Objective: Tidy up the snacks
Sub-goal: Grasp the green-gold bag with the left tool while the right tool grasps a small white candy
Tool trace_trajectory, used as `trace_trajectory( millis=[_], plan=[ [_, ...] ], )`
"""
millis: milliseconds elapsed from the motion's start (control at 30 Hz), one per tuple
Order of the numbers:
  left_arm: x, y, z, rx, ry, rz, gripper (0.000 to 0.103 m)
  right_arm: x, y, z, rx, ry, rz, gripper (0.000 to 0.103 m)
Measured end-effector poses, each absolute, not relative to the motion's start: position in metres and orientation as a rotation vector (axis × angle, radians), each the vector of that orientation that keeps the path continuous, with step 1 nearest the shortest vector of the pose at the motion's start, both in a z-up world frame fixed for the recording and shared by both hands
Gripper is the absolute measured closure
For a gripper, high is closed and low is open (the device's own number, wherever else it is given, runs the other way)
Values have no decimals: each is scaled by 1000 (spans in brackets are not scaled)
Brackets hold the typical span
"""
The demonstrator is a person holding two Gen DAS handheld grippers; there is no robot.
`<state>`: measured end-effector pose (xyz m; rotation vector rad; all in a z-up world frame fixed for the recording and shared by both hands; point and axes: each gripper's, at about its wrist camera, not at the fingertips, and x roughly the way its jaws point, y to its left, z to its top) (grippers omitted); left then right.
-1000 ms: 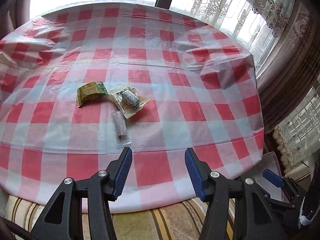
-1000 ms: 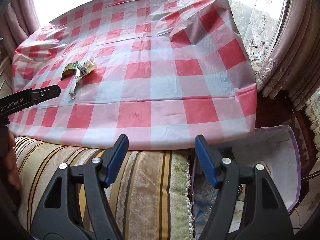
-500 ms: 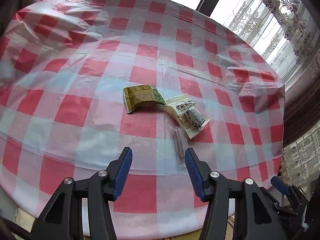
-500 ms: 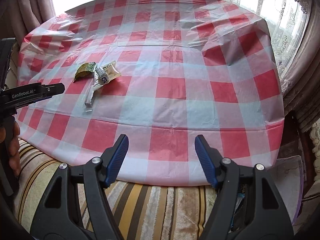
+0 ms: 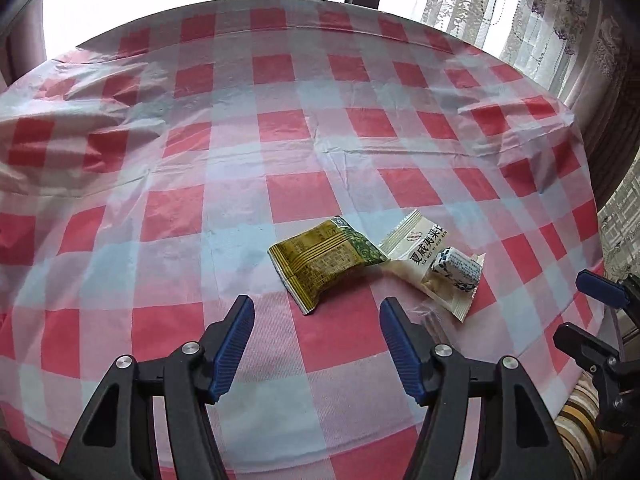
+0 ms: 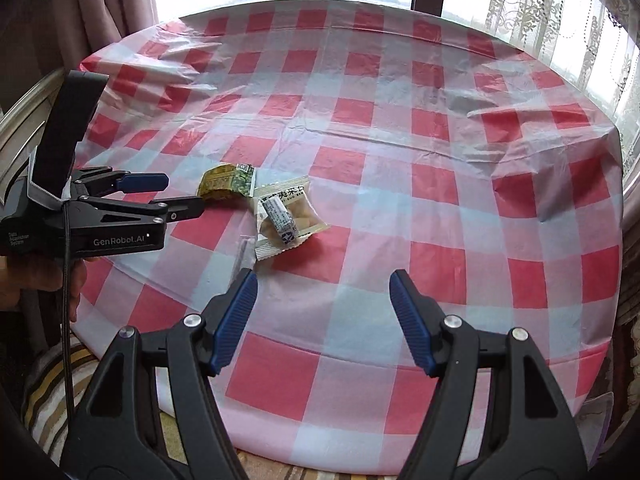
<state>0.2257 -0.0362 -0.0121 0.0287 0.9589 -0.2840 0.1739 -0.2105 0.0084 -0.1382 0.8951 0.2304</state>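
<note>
Several snacks lie together on the checked table. A green and gold packet [image 5: 324, 260] [image 6: 228, 182] sits just ahead of my left gripper [image 5: 316, 302] [image 6: 182, 192], whose jaws are opening with nothing pressed between them. Right of it lies a white packet [image 5: 416, 256] [image 6: 296, 208] with a small blue-and-white wrapped candy [image 5: 456, 270] [image 6: 280, 220] on top. A thin clear packet [image 5: 434, 324] [image 6: 242, 254] lies nearest, partly behind a finger in each view. My right gripper [image 6: 322, 276] [image 5: 572, 304] hovers open and empty, to the right of the snacks.
The round table wears a red and white checked plastic cloth [image 5: 280, 120] with wrinkles at its far edges. Lace curtains [image 5: 520, 8] and a bright window stand behind it. A striped cushion [image 6: 52, 380] lies below the near edge. A person's hand [image 6: 76, 280] grips the left tool.
Both grippers have moved in over the table toward the snacks, which now look larger and nearer. The left jaws stand wider apart than before.
</note>
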Motion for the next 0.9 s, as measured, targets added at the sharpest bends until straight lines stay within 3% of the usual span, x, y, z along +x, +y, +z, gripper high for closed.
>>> trace_trajectory(
  millis=[433, 633, 800, 900],
  plan=[
    [261, -39, -27, 206, 904, -458, 37, 221, -178, -16, -199, 933, 276, 41],
    [270, -47, -35, 246, 919, -511, 37, 230, -173, -25, -202, 958, 292, 58],
    [271, -49, -37, 249, 930, -525, 38, 233, -171, -31, -196, 971, 300, 81],
    [268, -48, -35, 233, 933, -534, 48, 232, -171, -31, -191, 968, 302, 85]
  ],
)
